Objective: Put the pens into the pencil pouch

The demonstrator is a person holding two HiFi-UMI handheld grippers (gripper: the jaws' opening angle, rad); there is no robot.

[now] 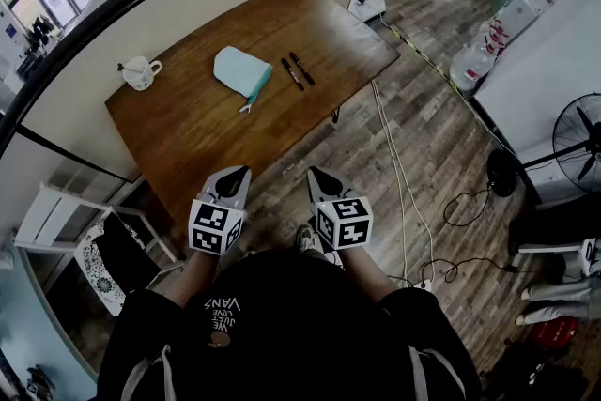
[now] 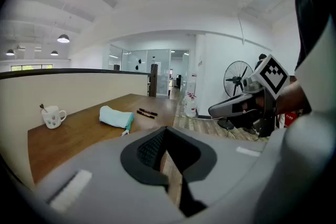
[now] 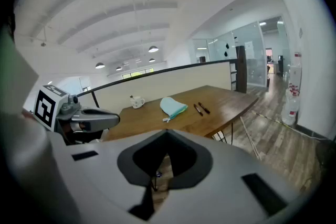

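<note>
Two dark pens [image 1: 292, 74] lay side by side on the wooden tabletop [image 1: 216, 136], just beside the light blue pencil pouch [image 1: 240, 71] (its zip pull pointed toward the near edge). A white mug [image 1: 139, 71] stood well apart from them toward the tabletop's left end. The left hand-held gripper [image 1: 237, 174] and the right hand-held gripper [image 1: 322, 176] hung side by side close to the person's body on the near side of the tabletop, each with its jaws pressed together on nothing, well apart from pens and pouch.
</note>
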